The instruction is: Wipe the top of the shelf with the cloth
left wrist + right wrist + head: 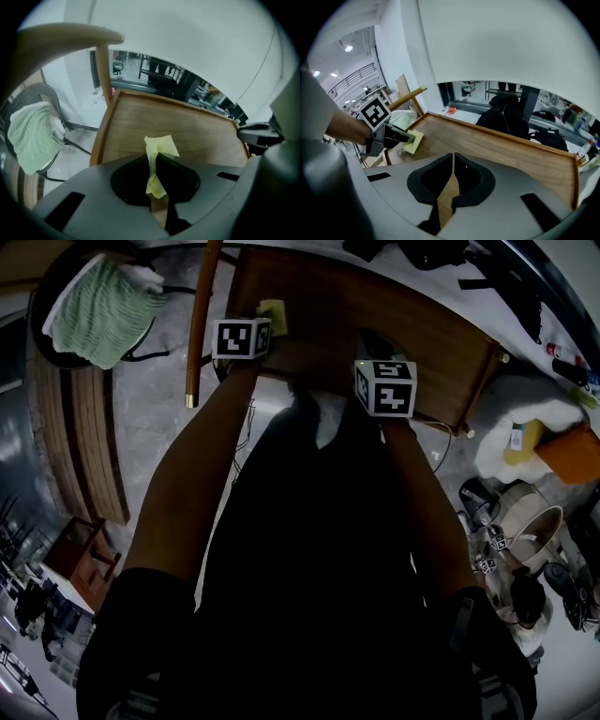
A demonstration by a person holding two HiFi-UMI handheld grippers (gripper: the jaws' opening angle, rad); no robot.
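left tool (156, 161): pinching cloth (160, 145), poking past tips over shelf (197, 131) | right tool (453, 157): pressed together, empty

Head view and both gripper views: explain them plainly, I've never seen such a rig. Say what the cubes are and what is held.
No robot here: a person holds a hand-held gripper in each hand; the marked cubes are part of them. The head view looks down from the person's head; each other view rides on one gripper. The left hand-held gripper is shut on a yellow cloth at the wooden shelf top. The right hand-held gripper is shut, holding nothing.
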